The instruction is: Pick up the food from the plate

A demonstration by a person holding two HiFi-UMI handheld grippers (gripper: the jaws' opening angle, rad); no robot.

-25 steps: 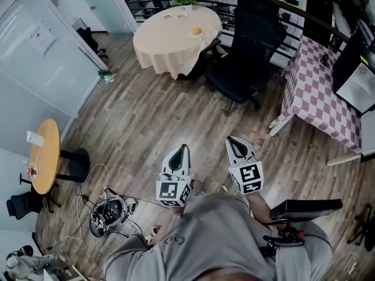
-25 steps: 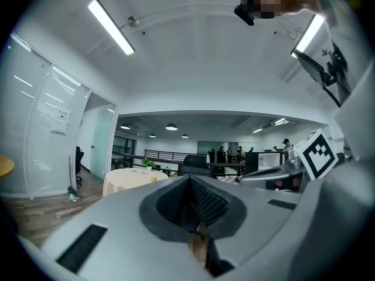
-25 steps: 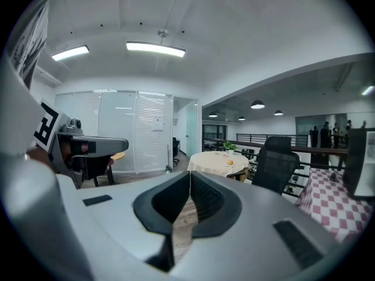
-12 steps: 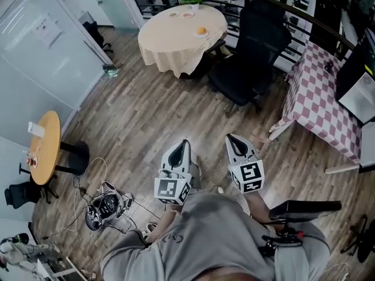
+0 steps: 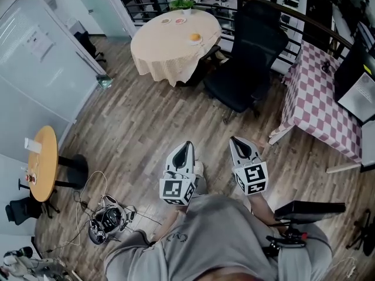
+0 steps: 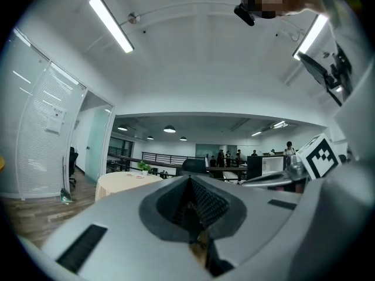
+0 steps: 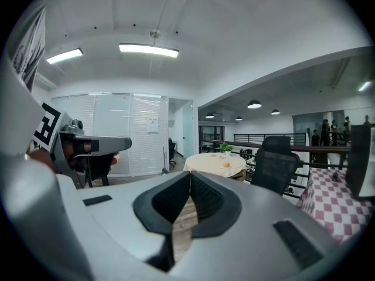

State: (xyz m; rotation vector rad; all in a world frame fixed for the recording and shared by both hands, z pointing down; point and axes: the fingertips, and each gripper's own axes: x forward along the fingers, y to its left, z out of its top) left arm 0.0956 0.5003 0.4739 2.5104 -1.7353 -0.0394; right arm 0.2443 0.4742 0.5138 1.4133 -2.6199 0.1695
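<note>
The left claw (image 5: 186, 146) is sitting fully closed, its jaws meeting at the tip and gripping nothing. The right claw (image 5: 239, 141) is also pressing its jaws together and is holding nothing. Both are hovering side by side over the wood floor (image 5: 146, 122), close to the person's body, and pointing forward.

The food (image 5: 195, 37), a small orange piece, is lying on a plate (image 5: 195, 40) on the round table (image 5: 164, 51), far ahead of both claws and well apart from them. In the right gripper view the food (image 7: 226, 165) is showing just right of the closed tip, on the distant table (image 7: 211, 165).

A black chair (image 5: 249, 63) is standing ahead of the right claw, nearer than the table and beside it. A checked table (image 5: 316, 98) is standing off to the right claw's right. A small wooden table (image 5: 40, 163) is sitting far to the left claw's left, and a tangle of cables (image 5: 108, 218) is lying on the floor to the left of and behind that claw.
</note>
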